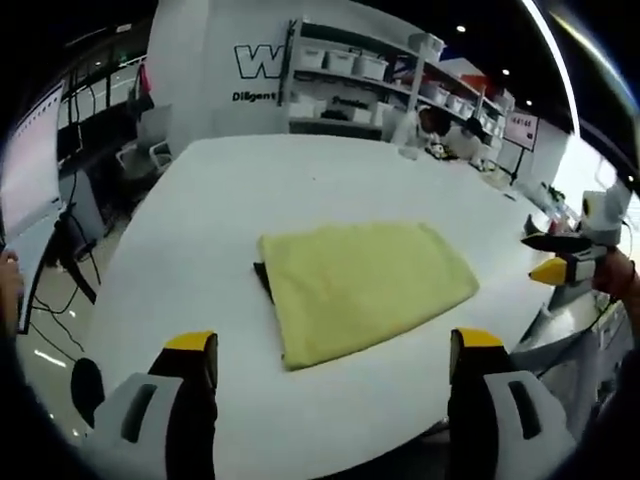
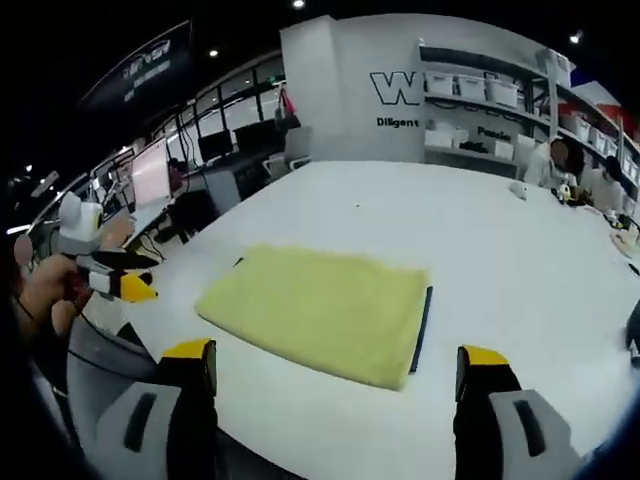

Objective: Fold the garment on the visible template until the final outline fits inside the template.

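Left gripper (image 1: pixel 334 372) jaws spread wide apart, gripping nothing; right gripper (image 2: pixel 337 378) likewise apart and bare. Folded yellow garment (image 1: pixel 365 286) lying flat at centre of white table (image 1: pixel 220 210), dark template (image 2: pixel 424 326) edge peeking out at 3 o'clock in right gripper view. White storage bins (image 1: pixel 342 62) on shelves at 12 o'clock, contents impossible to tell.

Template (image 2: pixel 424 325) mostly hidden under yellow garment (image 2: pixel 320 310).
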`<state>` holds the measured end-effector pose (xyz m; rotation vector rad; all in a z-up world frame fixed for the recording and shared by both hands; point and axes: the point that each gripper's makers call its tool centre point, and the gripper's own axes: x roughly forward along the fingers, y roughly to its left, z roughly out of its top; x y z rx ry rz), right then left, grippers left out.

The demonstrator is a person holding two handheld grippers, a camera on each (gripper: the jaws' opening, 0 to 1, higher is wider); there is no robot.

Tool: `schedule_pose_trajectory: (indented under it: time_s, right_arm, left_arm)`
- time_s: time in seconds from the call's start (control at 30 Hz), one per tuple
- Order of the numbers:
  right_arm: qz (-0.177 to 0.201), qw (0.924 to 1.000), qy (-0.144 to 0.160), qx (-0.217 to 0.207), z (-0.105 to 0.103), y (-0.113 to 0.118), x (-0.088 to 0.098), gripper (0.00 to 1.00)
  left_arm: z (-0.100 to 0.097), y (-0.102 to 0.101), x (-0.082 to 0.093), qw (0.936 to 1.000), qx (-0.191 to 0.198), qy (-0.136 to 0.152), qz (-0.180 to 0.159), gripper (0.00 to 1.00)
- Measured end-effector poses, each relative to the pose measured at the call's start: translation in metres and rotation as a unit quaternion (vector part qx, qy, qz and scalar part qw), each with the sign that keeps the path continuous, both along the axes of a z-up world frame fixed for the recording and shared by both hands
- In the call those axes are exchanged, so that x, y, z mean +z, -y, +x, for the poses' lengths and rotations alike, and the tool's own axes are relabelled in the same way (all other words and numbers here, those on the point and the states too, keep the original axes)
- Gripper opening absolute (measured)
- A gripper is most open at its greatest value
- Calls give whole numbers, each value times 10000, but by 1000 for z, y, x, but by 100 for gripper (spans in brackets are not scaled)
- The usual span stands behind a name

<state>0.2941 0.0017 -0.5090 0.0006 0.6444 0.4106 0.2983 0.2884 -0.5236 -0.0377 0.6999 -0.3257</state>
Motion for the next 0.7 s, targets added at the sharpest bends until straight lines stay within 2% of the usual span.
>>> schedule_pose_trajectory:
  time_s: [0.7]
  right_arm:
    - [188, 9996, 49, -210, -6, 10, 3, 99]
  left_arm:
    - [0, 2, 6, 10000, -86, 3, 27, 98]
